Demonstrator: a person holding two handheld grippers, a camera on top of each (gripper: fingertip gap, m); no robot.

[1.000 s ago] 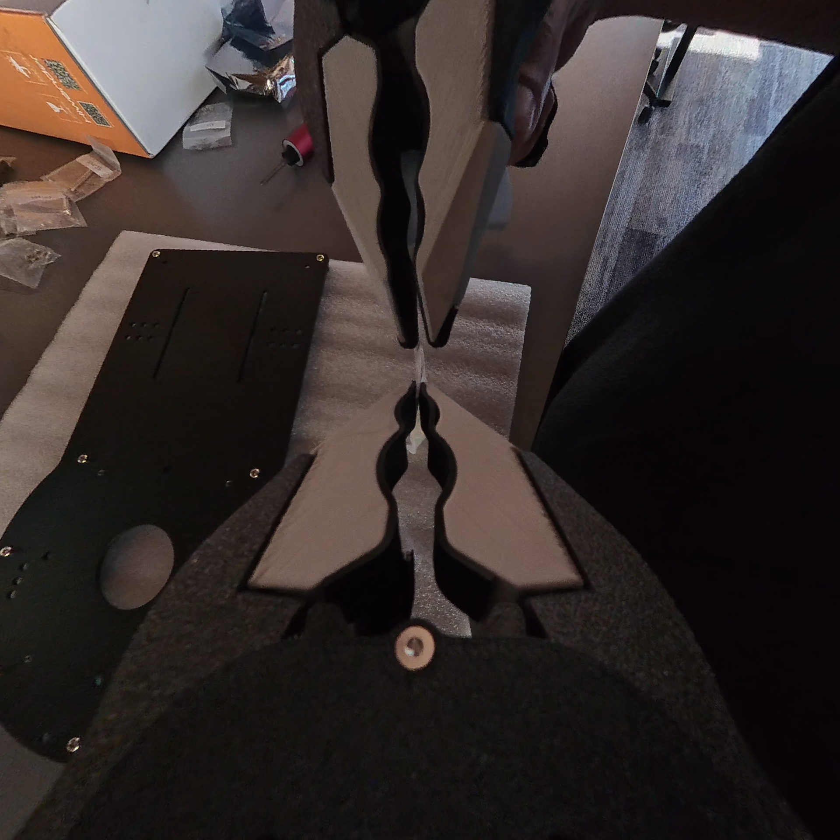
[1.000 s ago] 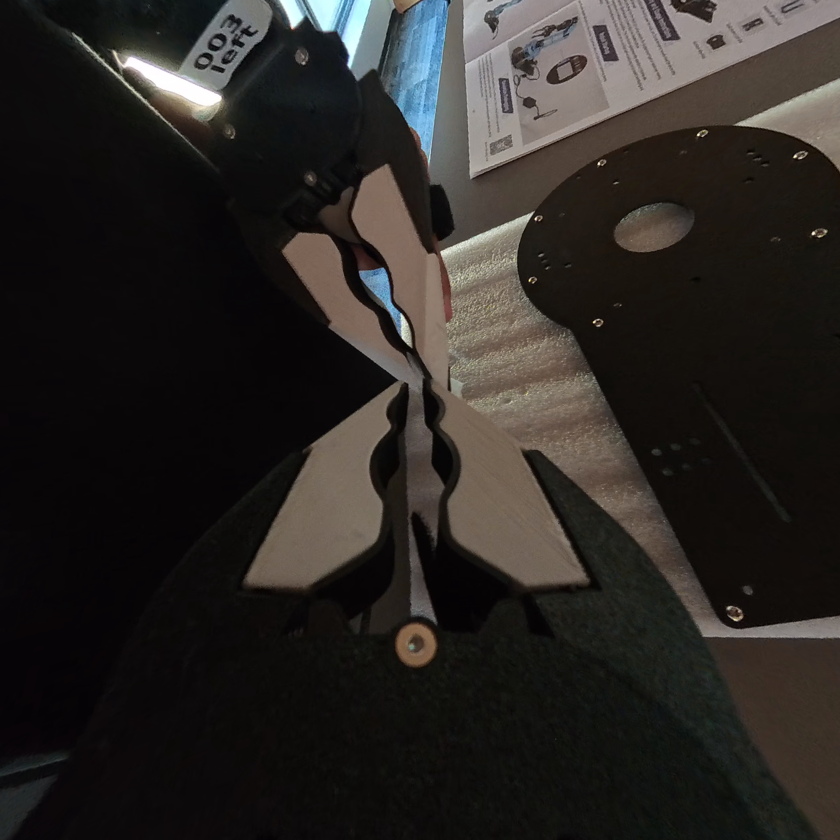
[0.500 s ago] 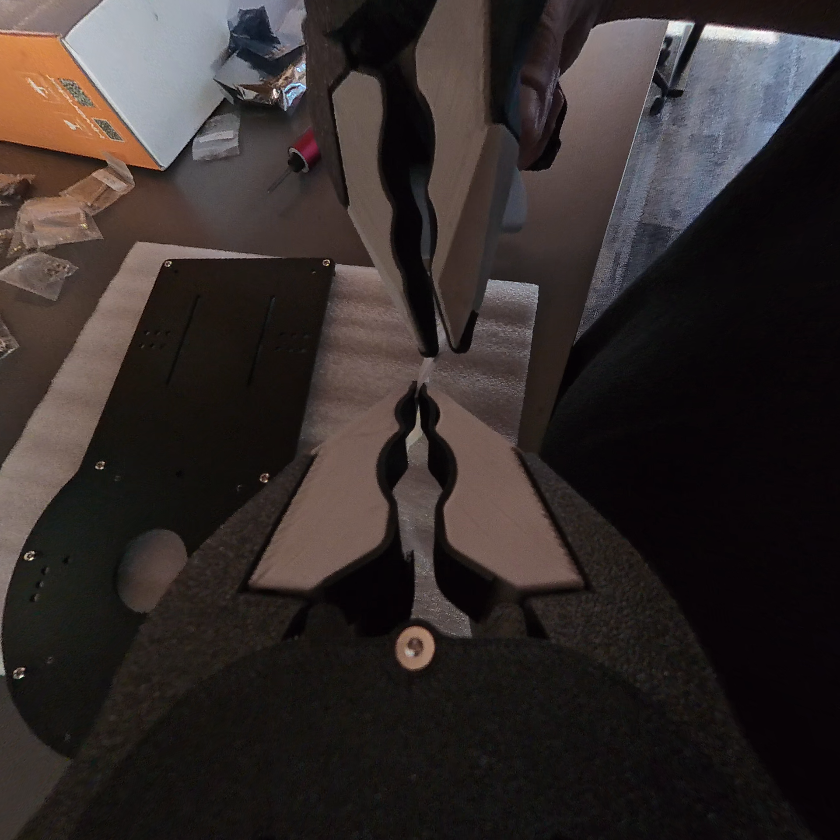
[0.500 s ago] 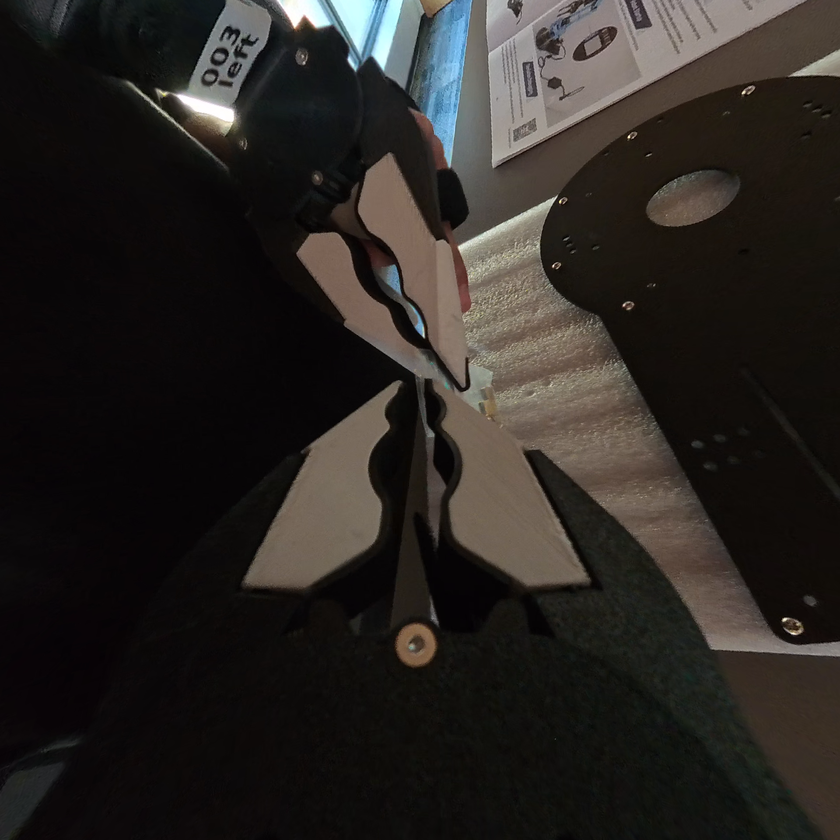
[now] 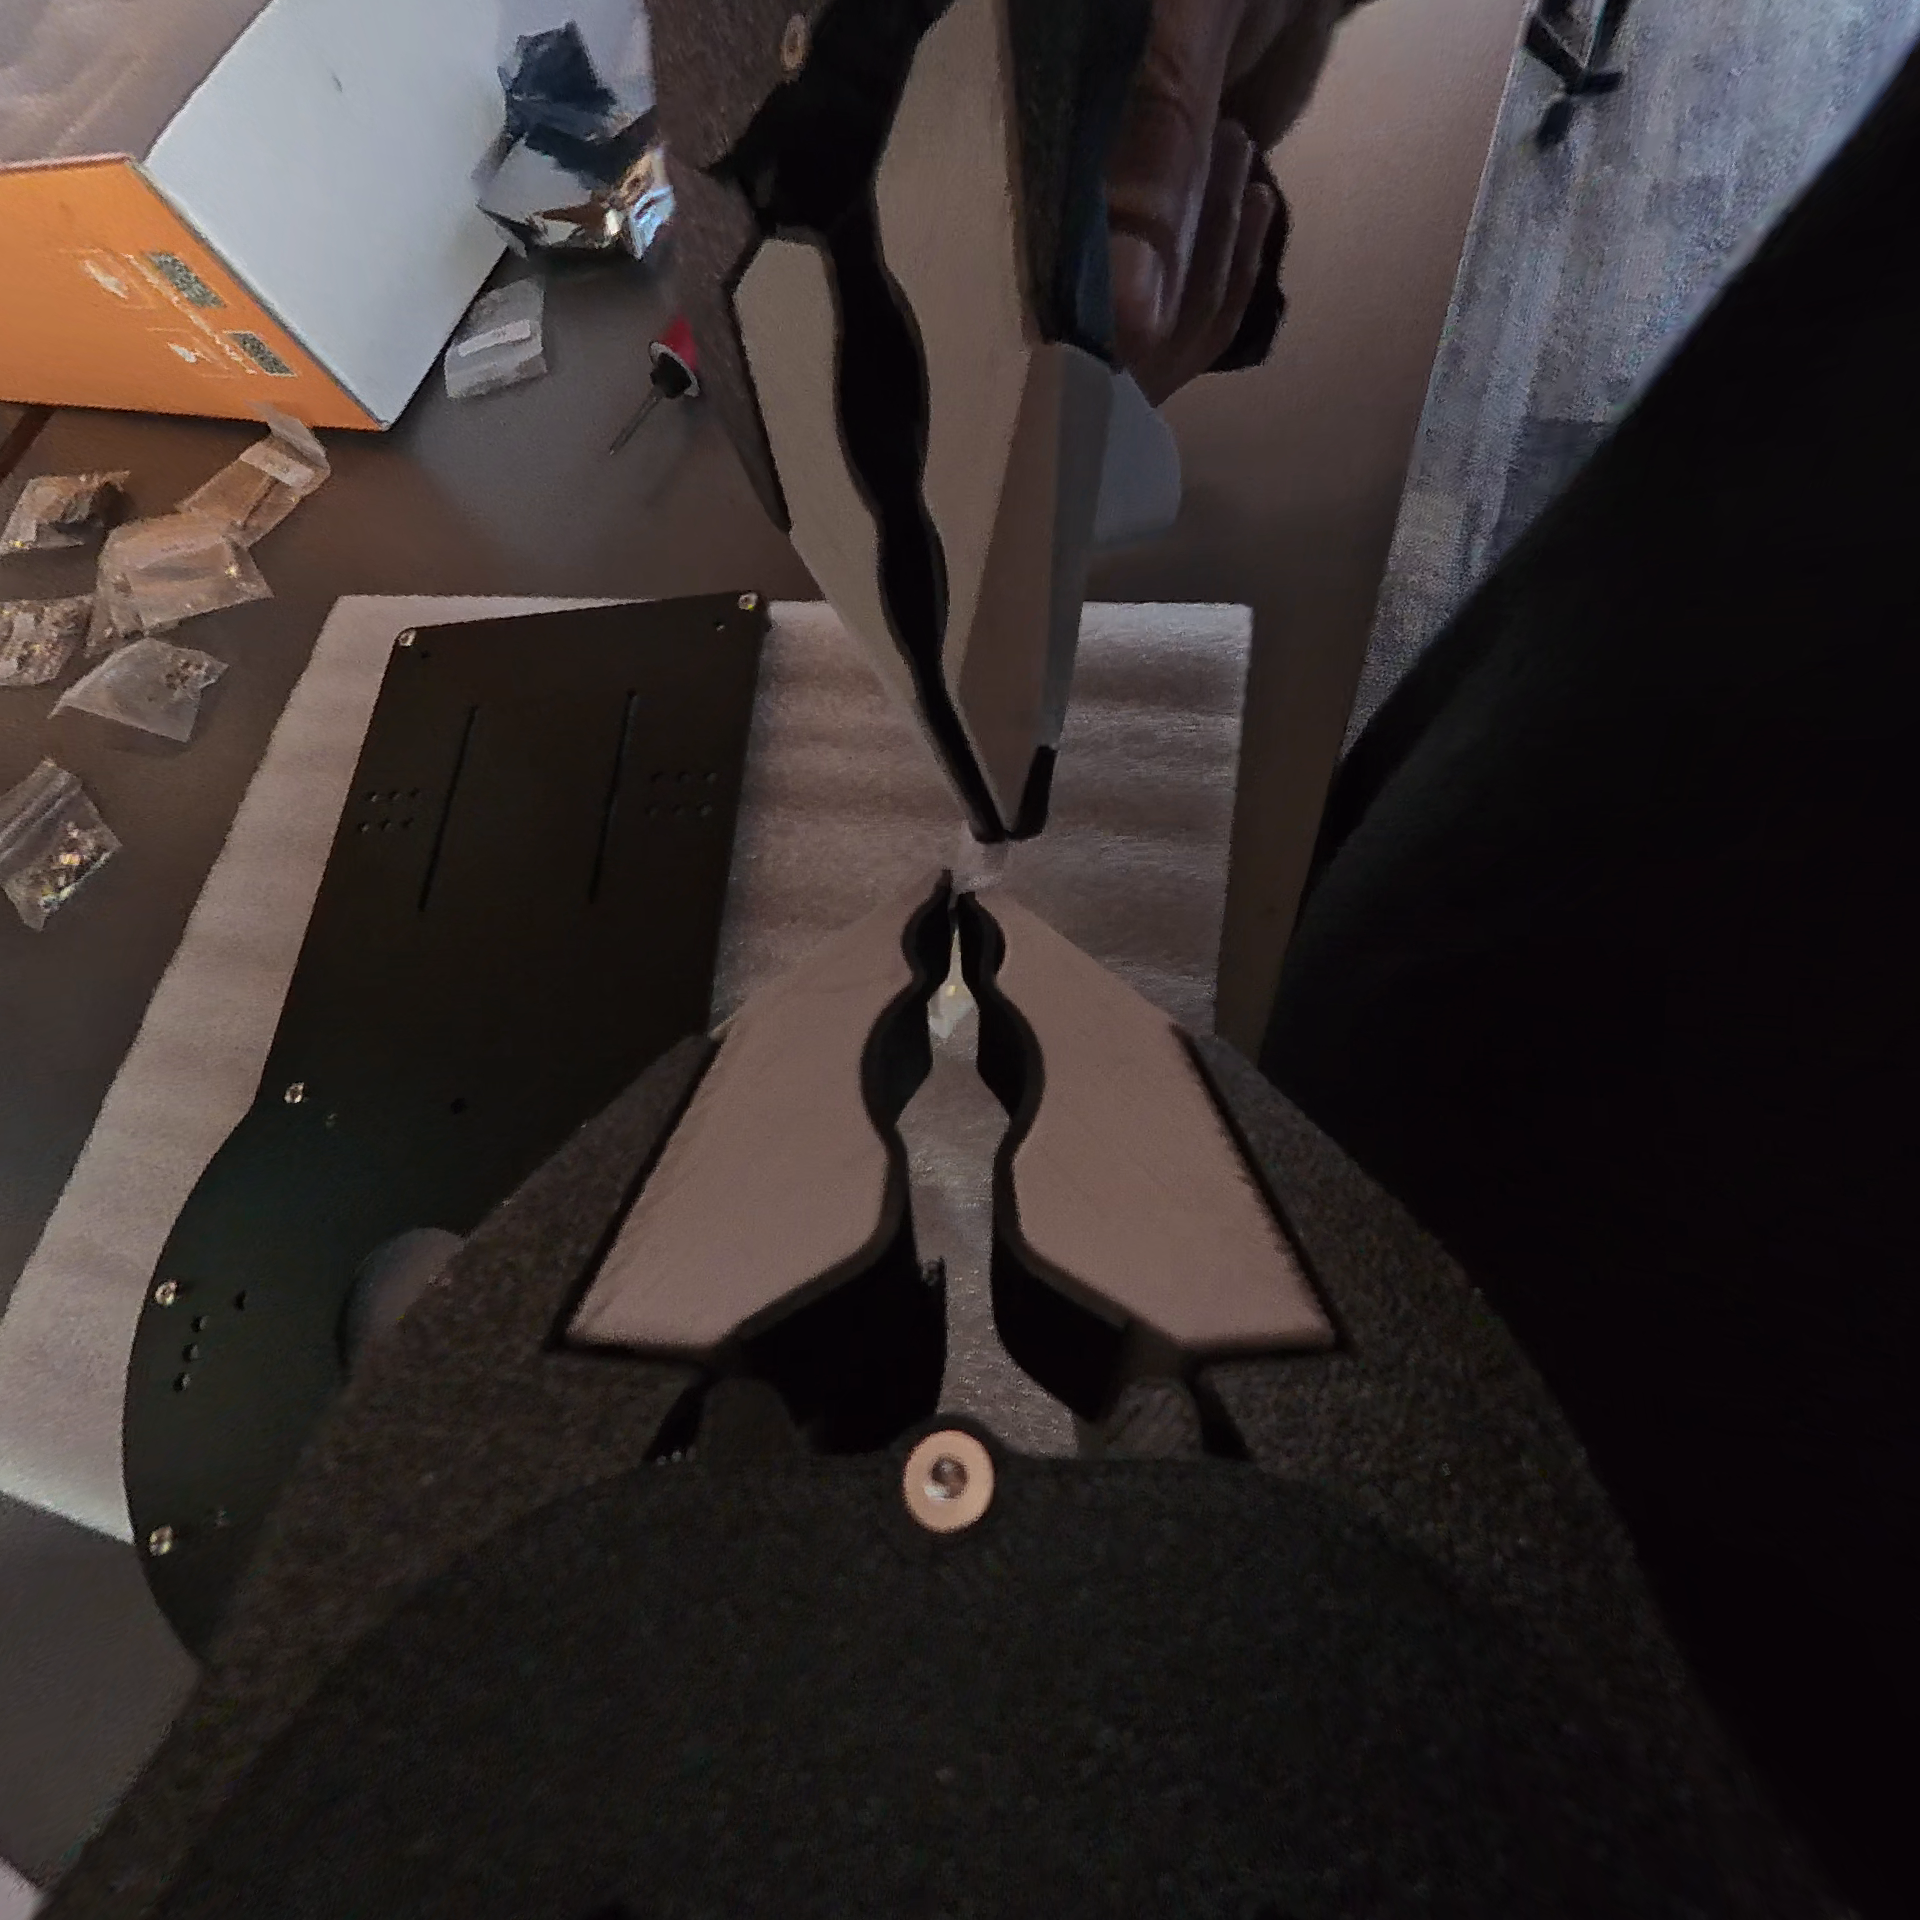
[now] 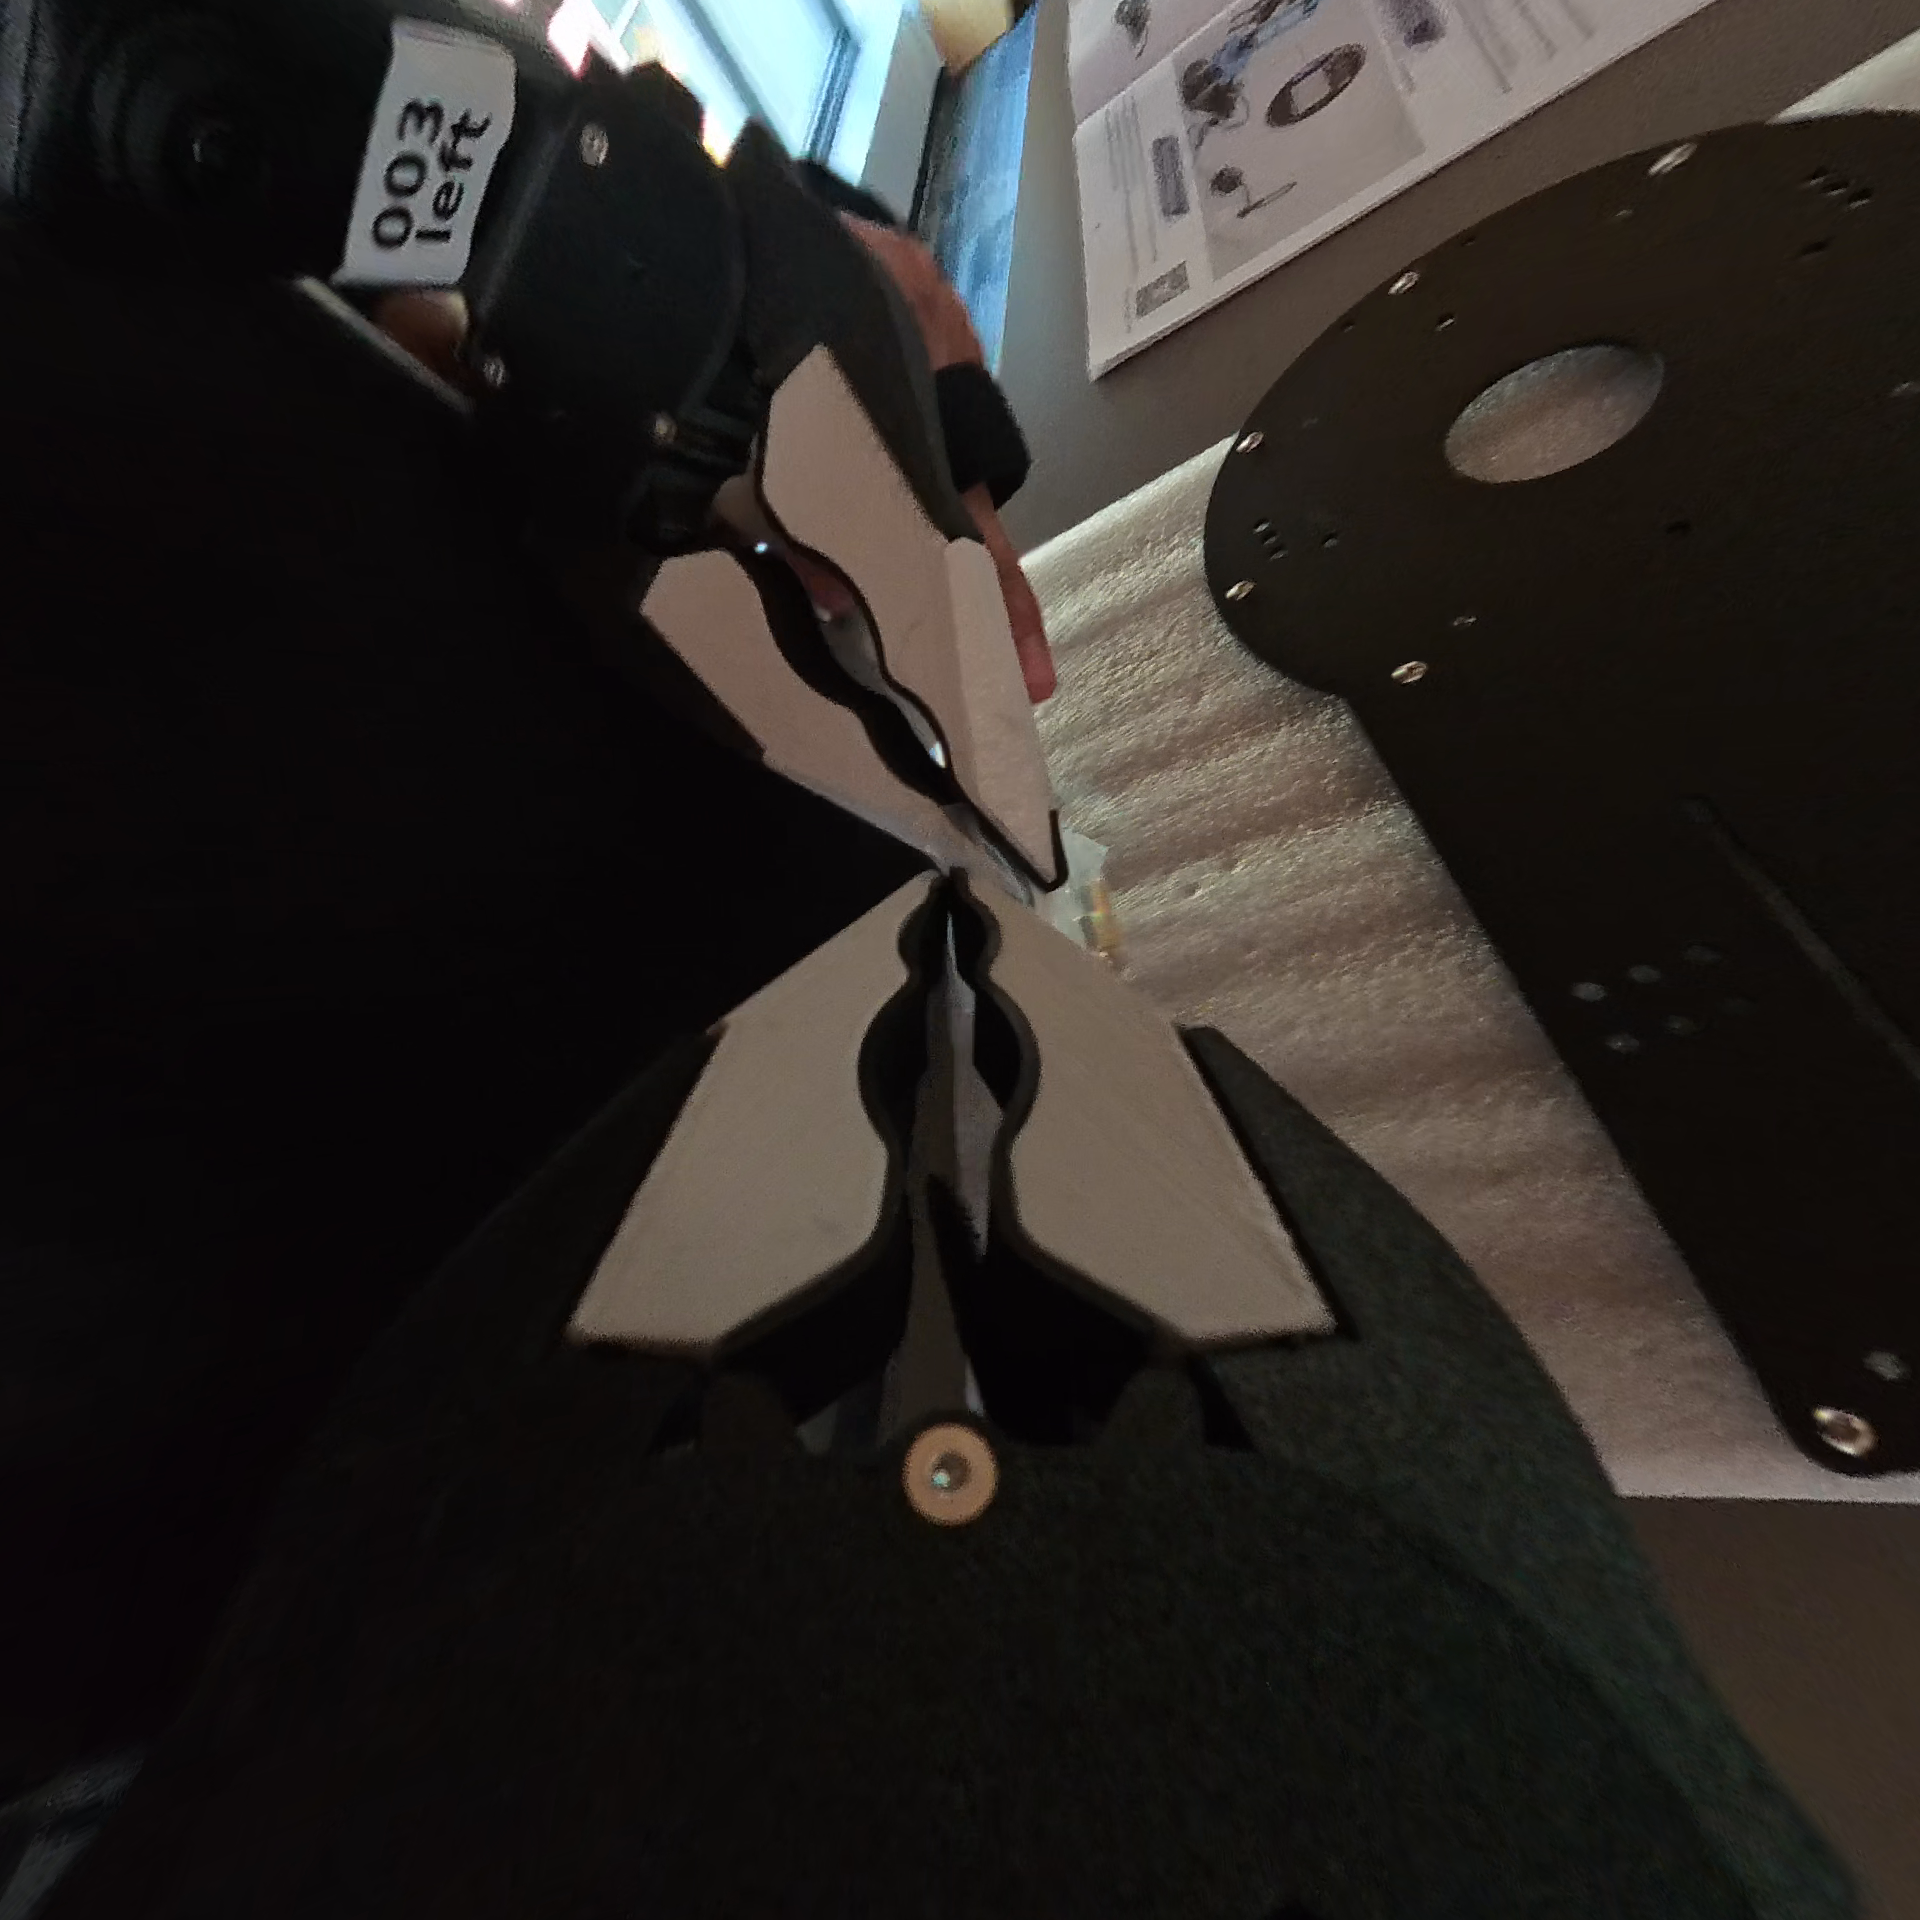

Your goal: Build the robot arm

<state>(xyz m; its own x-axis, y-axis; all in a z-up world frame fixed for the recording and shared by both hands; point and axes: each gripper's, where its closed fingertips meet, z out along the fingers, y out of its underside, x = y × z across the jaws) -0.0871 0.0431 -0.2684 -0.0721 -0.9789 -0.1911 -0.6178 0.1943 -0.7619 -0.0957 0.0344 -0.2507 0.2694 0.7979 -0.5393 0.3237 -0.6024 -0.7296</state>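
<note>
Above foam sheet (image 5: 852, 717), two grippers pinch one clear bag (image 5: 977, 860).

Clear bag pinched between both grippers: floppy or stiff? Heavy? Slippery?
Probably floppy: the clear bag bunches into a thin twist between the left gripper and right gripper. Likely light: fingertip pinches alone hold it above the foam sheet. Possibly slippery film; the small brass-coloured piece seemingly inside might shift.
</note>
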